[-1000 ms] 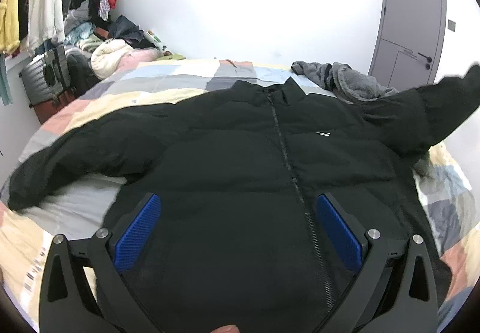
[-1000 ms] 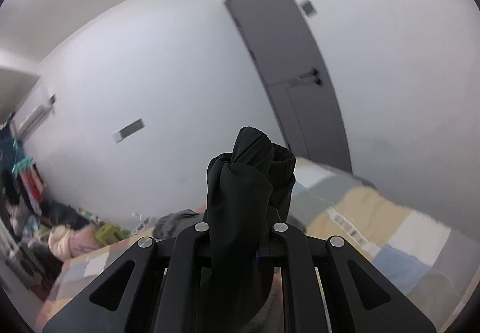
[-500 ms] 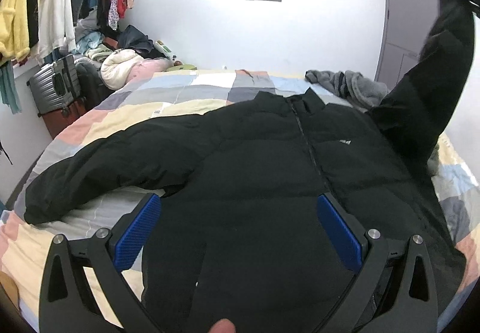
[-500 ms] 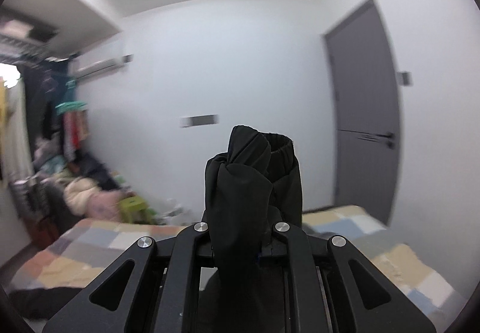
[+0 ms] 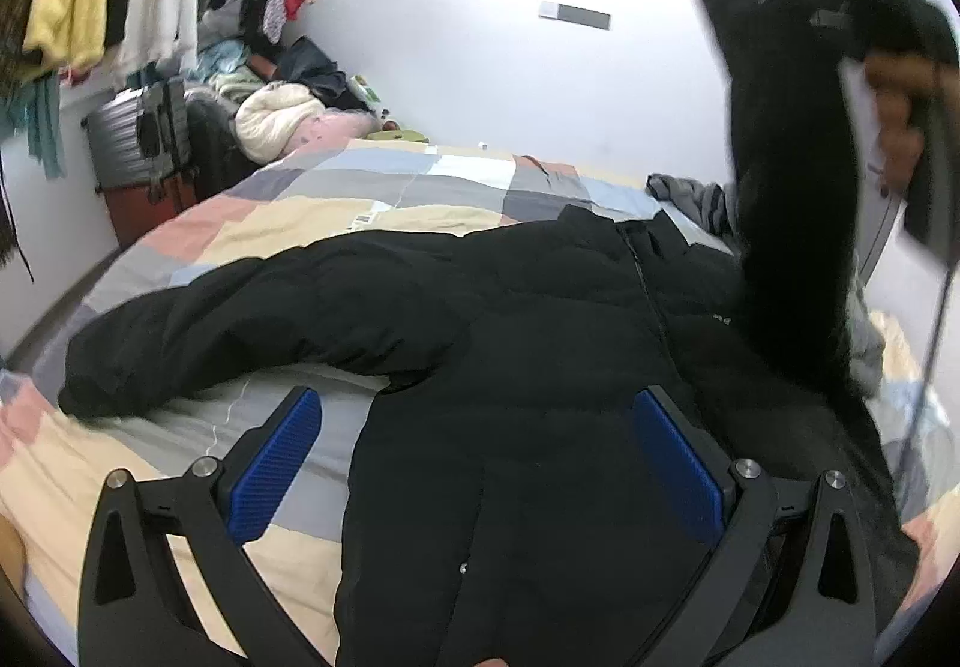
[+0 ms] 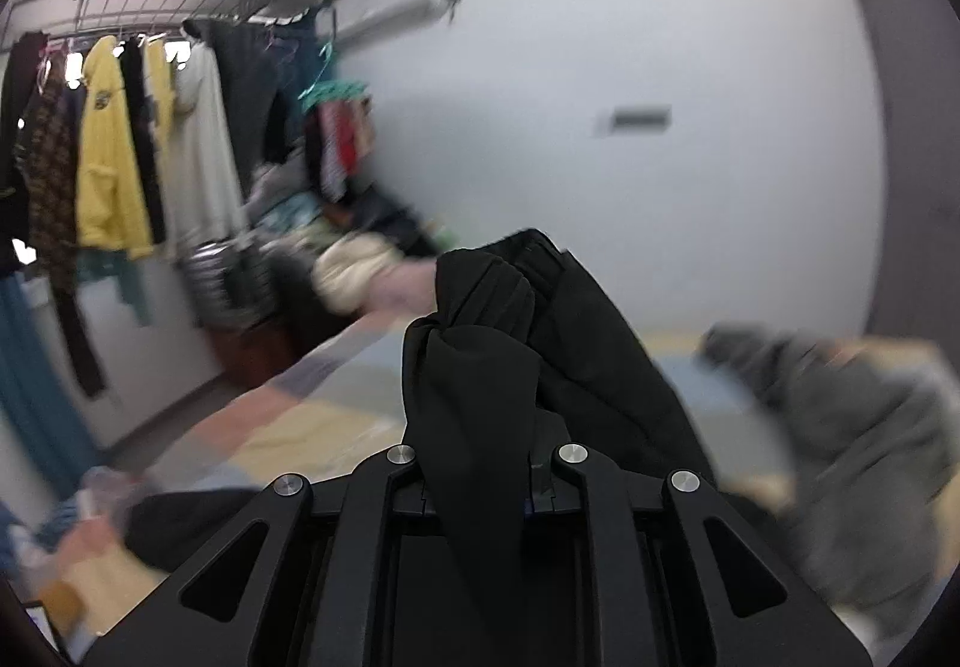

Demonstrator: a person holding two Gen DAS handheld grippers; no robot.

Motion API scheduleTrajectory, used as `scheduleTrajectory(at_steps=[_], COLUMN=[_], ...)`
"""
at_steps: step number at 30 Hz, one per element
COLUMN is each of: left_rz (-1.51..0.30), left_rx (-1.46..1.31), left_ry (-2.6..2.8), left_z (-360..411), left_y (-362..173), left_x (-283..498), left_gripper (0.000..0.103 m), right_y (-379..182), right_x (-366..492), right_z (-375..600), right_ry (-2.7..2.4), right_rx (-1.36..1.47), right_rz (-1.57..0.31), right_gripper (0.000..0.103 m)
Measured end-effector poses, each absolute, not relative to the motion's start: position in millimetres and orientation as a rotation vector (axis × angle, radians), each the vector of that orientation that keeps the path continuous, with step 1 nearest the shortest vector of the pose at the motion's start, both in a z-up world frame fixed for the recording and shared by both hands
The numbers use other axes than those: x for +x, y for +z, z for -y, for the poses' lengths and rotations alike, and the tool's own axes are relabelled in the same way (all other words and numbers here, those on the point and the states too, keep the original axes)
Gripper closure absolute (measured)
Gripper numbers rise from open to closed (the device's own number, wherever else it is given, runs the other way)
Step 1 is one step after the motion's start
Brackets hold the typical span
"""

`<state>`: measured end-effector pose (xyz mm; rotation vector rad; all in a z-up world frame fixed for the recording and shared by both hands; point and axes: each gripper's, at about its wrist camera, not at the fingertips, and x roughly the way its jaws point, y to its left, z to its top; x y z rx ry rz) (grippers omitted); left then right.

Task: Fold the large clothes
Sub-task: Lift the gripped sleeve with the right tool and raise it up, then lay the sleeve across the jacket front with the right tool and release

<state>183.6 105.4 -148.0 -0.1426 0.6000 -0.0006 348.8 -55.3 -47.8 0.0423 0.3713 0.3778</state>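
A large black puffer jacket (image 5: 540, 367) lies front-up on the patchwork bed (image 5: 360, 187), its one sleeve (image 5: 240, 325) stretched out to the left. My left gripper (image 5: 474, 451) is open and empty, hovering over the jacket's lower hem. My right gripper (image 6: 486, 463) is shut on the cuff of the other sleeve (image 6: 480, 343). In the left wrist view that sleeve (image 5: 786, 187) is lifted high above the jacket's right shoulder, hanging from the right gripper at the top right.
A grey garment (image 5: 696, 199) lies on the bed behind the jacket's collar; it also shows in the right wrist view (image 6: 852, 427). Hanging clothes (image 6: 120, 156), a suitcase (image 5: 138, 126) and piled laundry (image 5: 288, 114) line the left wall. A grey door (image 6: 912, 156) stands at right.
My right gripper has swung the held sleeve up and leftward over the jacket, its view turning from the door toward the clothes rack. My left gripper has shifted slightly left.
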Motion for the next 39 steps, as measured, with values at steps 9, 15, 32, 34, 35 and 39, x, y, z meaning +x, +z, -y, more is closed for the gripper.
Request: scheduleTrajectory(at_steps=[9, 15, 32, 34, 35, 39], left_rz=[-0.612, -0.618, -0.628, -0.623, -0.621, -0.6], left_rx=[-0.24, -0.265, -0.229, -0.225, -0.225, -0.223], left_ry=[0.028, 0.035, 0.022, 0.015, 0.012, -0.004], left_z=[-142.2, -150.0, -136.6, -132.2, -130.8, -120.3], left_y=[-160.4, -166.6, -170.4, -168.9, -168.6, -163.8], left_x=[184.0, 188.8, 188.9, 187.4, 187.1, 182.8], left_gripper=[0.0, 0.0, 0.0, 0.0, 0.0, 0.0], right_y=[-163.9, -229.1, -191.9, -176.7, -166.5, -133.5], right_x=[396.9, 404.6, 376.6, 370.6, 366.6, 353.1], right_z=[-30.4, -47.1, -46.2, -34.8, -25.6, 20.2], right_ry=[0.493, 0.539, 0.65, 0.634, 0.618, 0.541], right_rx=[-0.007, -0.043, -0.099, -0.106, -0.112, -0.128], right_rz=[-0.564, -0.695, -0.625, -0.593, -0.57, -0.498], right_gripper=[0.088, 0.087, 0.036, 0.036, 0.036, 0.035])
